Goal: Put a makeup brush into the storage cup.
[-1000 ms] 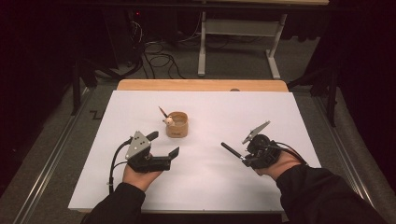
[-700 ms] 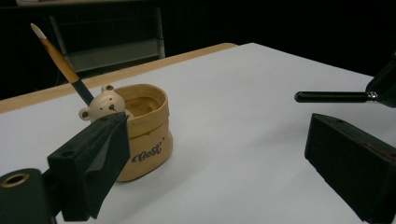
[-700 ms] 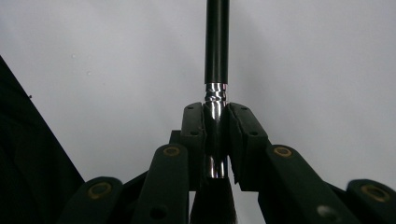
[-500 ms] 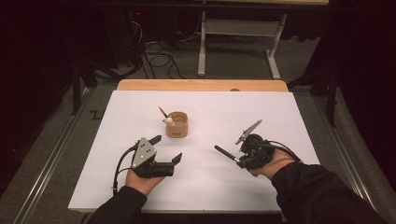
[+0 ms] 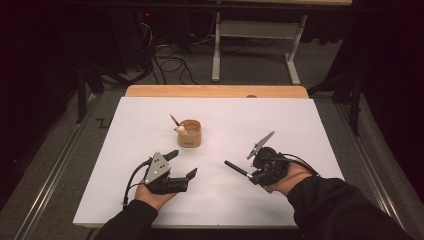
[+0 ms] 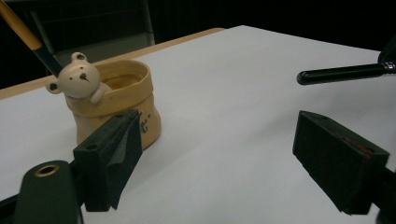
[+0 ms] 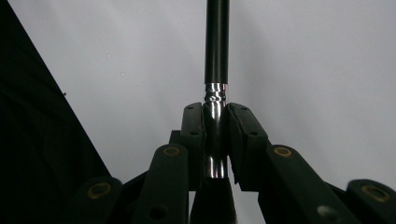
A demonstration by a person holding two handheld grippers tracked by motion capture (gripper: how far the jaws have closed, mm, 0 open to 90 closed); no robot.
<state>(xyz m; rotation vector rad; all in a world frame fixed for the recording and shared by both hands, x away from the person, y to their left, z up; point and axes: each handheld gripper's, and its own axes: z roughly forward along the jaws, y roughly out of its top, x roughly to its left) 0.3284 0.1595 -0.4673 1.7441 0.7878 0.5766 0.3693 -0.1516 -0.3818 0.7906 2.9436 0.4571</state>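
My right gripper (image 7: 215, 135) clamps a brush (image 7: 217, 42) while my left gripper (image 6: 233, 158), jaws wide but just narrowing on nothing, faces the cup (image 6: 116, 105) mid-surface.

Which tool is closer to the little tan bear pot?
Left. The left tool sits just in front of the tan ceramic bear pot, jaws apart. The right tool, pinching a black brush, is farther off to the side.

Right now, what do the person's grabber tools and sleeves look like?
Both are black. The left gripper has a grey three-cornered plate on top, chunky block-shaped jaws, and a black cable looping from it. The right gripper also carries a grey plate and a black cable, and its linkage arms have small brass-coloured rivets. The person wears dark long sleeves.
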